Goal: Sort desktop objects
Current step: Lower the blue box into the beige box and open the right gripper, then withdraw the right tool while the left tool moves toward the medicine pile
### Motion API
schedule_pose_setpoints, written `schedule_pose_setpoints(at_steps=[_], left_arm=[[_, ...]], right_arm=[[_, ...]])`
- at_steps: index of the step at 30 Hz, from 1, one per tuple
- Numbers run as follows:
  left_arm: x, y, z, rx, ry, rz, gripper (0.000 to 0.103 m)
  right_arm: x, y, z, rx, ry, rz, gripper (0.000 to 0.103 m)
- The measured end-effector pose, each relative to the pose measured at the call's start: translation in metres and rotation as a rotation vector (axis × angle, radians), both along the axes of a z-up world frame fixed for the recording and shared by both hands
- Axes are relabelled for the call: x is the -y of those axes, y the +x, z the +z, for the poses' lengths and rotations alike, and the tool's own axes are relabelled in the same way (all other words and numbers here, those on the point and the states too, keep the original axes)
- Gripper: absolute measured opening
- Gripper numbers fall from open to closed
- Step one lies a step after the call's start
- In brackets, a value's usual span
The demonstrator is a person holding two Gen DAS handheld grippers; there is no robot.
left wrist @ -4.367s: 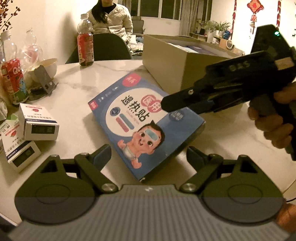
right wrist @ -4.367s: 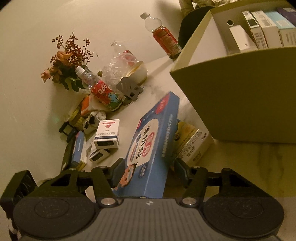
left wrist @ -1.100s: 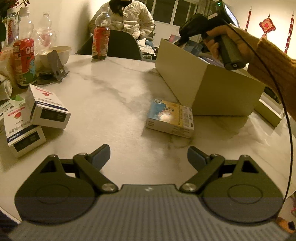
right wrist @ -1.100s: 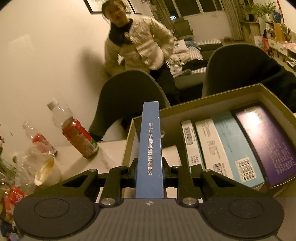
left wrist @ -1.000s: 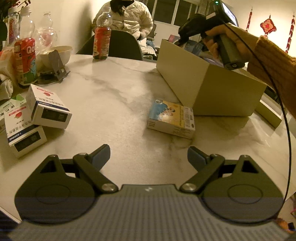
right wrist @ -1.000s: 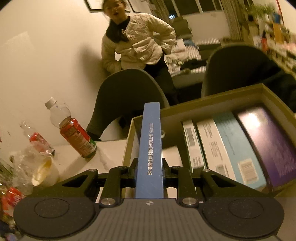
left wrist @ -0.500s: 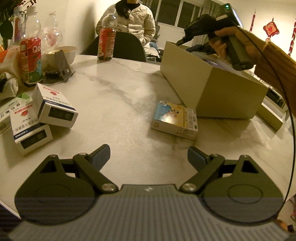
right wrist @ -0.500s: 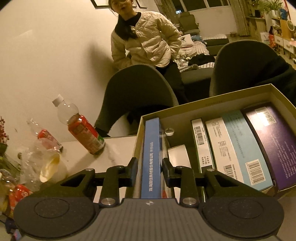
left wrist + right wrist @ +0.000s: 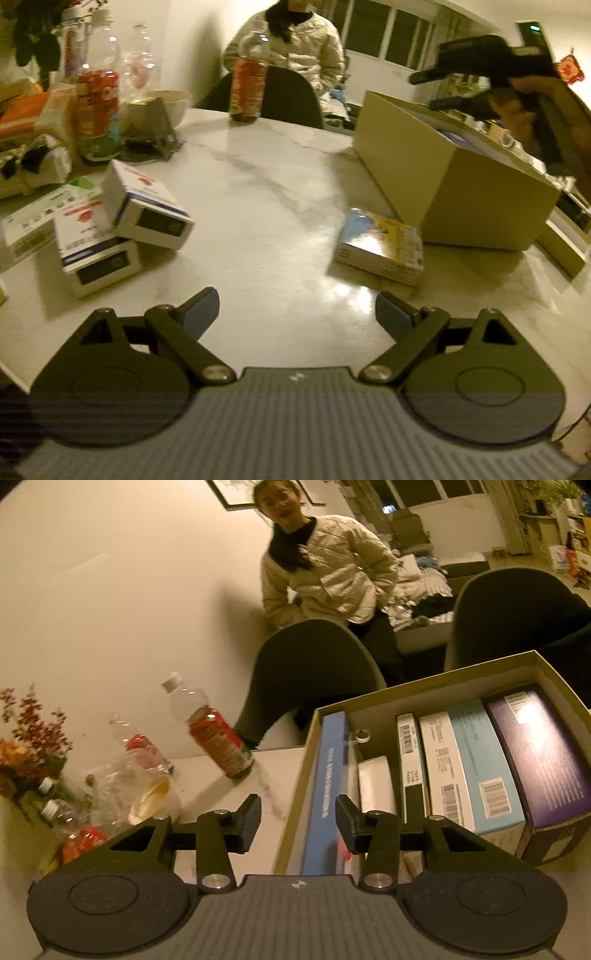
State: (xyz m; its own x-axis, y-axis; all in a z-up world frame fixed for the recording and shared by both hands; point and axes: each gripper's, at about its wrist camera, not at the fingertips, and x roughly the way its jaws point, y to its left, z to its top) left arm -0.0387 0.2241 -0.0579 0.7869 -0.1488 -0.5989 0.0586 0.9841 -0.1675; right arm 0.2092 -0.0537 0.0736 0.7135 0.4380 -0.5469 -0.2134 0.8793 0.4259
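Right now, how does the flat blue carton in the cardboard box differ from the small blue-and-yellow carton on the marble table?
The flat blue carton stands on edge against the cardboard box wall; the small blue-and-yellow carton lies flat on the marble table. The first is sorted and long; the second is loose, shorter and outside the box. Neither is gripped.

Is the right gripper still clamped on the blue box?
No: the right gripper is open, and the blue box stands on edge inside the cardboard box, against its left wall.

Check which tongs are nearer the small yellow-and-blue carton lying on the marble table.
Left. The left tongs hover open just before the small yellow-and-blue carton; the right tongs are open up over the tan cardboard box.
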Motion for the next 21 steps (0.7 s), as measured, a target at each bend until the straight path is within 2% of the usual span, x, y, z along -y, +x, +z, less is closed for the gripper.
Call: schedule_pose_setpoints(at_steps=[7,13,17,18,21], left_arm=[[-0.018,-0.004,0.001,-0.013,0.032,0.132,0.093],[-0.041,-0.005,0.0,-0.031,0.006,0.254,0.094],[-0.052,-0.007,0.002,-0.031,-0.002,0.315,0.094],[-0.055,-0.008,0.004,-0.028,0.004,0.324,0.094],[-0.06,-0.008,0.016,0.0,0.091,0.308,0.094]], right_arm=[[0.001,-0.036,0.004,0.05,0.025,0.067,0.063],[0.003,-0.071,0.002,0.093,0.056,0.122,0.075],[0.001,-0.092,-0.003,0.117,0.063,0.157,0.078],[0.0,-0.097,-0.004,0.12,0.065,0.165,0.079],[-0.002,-0.111,-0.011,0.124,0.066,0.188,0.081]])
